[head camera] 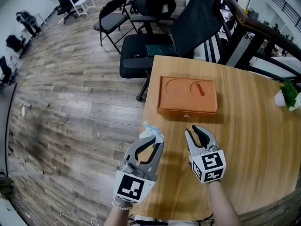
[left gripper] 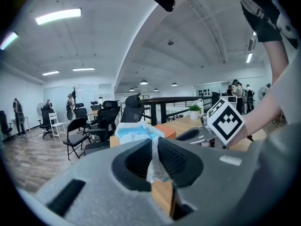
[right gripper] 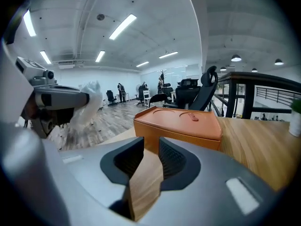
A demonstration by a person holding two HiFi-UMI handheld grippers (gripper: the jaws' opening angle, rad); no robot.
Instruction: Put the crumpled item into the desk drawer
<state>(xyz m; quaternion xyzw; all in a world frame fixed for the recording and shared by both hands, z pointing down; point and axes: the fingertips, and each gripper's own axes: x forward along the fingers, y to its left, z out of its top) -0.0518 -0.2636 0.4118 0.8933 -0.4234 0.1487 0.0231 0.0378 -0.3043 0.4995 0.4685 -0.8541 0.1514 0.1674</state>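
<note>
1. Jaws of our left gripper (left gripper: 154, 147) are pinched narrow on the crumpled item (left gripper: 136, 133), a white-and-blue wad (tissue or wrapper, we cannot tell which) that sticks out past the tips.
2. Our right gripper (right gripper: 151, 147) has its jaws apart with nothing between them; only the bare wooden table (head camera: 254, 164) shows through the gap.
3. Both grippers hover side by side over the near part of the table, the left one at its left edge, so the wad hangs in the air and rests on nothing.
4. Just beyond them sits the orange drawer box (head camera: 187, 94), its front towards us with a small knob (head camera: 186, 115); the drawer looks closed.
5. We judge the pick-up done. The drawer has yet to be opened (a job for the free right gripper, we think), and the wad has yet to go inside.
6. Farther out are a black office chair (head camera: 146, 51) behind the table and a potted plant (head camera: 288, 95) at the table's right.
</note>
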